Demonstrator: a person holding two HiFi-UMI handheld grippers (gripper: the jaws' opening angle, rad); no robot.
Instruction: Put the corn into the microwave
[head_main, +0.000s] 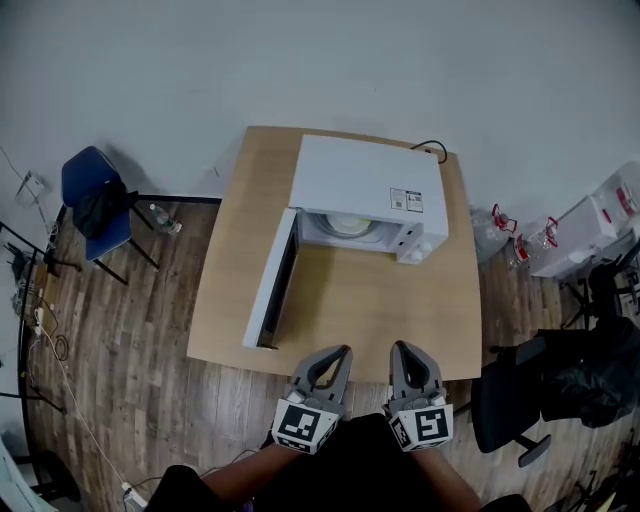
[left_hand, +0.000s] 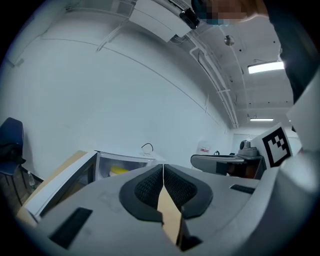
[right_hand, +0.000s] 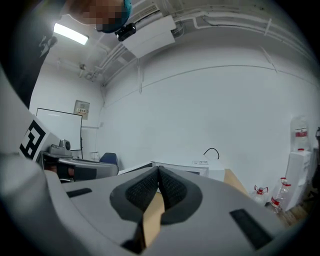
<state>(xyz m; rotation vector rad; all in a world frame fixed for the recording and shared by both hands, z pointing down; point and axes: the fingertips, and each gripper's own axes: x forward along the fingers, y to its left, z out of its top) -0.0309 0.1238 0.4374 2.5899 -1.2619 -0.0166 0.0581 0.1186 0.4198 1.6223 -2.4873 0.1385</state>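
Floorboards (head_main: 150, 380) of brown wood run under a pale wooden table (head_main: 400, 310) pushed near a white wall (head_main: 300, 60). On it stands a white microwave (head_main: 365, 185), its door (head_main: 272, 280) swung wide towards me. The corn (left_hand: 119, 170) lies inside, a yellow shape past the door. A blue chair (head_main: 95, 200) sits to the left, a black office chair (head_main: 520, 390) to the right. My left gripper (head_main: 343, 350) and right gripper (head_main: 400, 346) hover at the table's near edge, both pinched together on nothing.
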